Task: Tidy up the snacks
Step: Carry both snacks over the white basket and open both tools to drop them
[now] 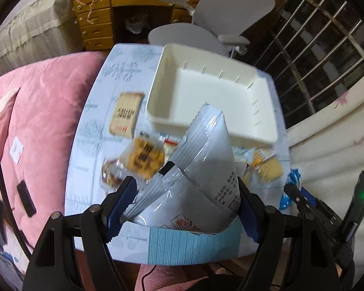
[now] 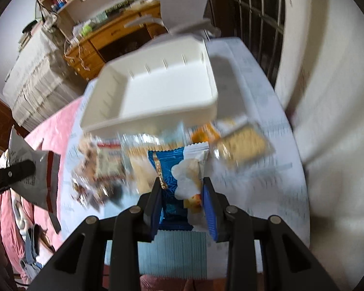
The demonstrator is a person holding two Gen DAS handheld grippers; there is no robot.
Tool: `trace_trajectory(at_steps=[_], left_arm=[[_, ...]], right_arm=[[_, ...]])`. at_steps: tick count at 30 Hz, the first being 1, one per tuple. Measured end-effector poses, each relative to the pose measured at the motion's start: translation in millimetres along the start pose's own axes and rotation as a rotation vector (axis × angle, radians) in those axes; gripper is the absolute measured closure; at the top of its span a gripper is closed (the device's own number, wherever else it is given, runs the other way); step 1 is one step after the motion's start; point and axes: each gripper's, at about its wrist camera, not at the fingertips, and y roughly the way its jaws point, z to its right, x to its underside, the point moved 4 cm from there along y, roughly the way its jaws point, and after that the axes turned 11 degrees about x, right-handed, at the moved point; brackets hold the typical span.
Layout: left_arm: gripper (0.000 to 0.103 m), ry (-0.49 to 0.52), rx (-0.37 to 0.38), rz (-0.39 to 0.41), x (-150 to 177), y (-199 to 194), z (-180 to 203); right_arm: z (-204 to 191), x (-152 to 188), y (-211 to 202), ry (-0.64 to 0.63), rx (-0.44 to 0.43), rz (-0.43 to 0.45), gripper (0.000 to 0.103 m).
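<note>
My left gripper point(image 1: 185, 190) is shut on a large grey-white snack bag point(image 1: 201, 165), held up above the table; the bag's far end also shows in the right wrist view as the grey-white snack bag point(image 2: 34, 169) at the left edge. My right gripper point(image 2: 182, 194) is shut on a small blue-and-white snack packet point(image 2: 179, 169), lifted off the table. An empty white bin point(image 1: 206, 92) stands at the far side of the small table point(image 1: 97, 126); the same white bin point(image 2: 153, 89) fills the middle of the right wrist view. Several loose snack packets point(image 1: 143, 157) lie in front of it.
A flat beige packet point(image 1: 126, 114) lies left of the bin. Cracker packets point(image 2: 240, 143) sit to the right, wrapped sweets point(image 2: 94, 169) to the left. A pink quilt point(image 1: 41, 111) borders the table's left; a grey chair point(image 1: 216, 24) and wooden desk point(image 1: 104, 14) stand behind.
</note>
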Motion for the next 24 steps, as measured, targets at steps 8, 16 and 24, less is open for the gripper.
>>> trace_trajectory(at_steps=[8, 16, 24], left_arm=[[0.025, 0.08, 0.006, 0.014, -70, 0, 10], [0.025, 0.128, 0.052, -0.051, -123, 48, 10], [0.014, 0.033, 0.093, -0.13, -143, 97, -4]], right_arm=[[-22, -76, -2, 0.016, 0.005, 0.083, 0.072], [-46, -116, 19, 0.003, -0.028, 0.164, 0.072], [-51, -128, 35, -0.006, -0.002, 0.141, 0.052]])
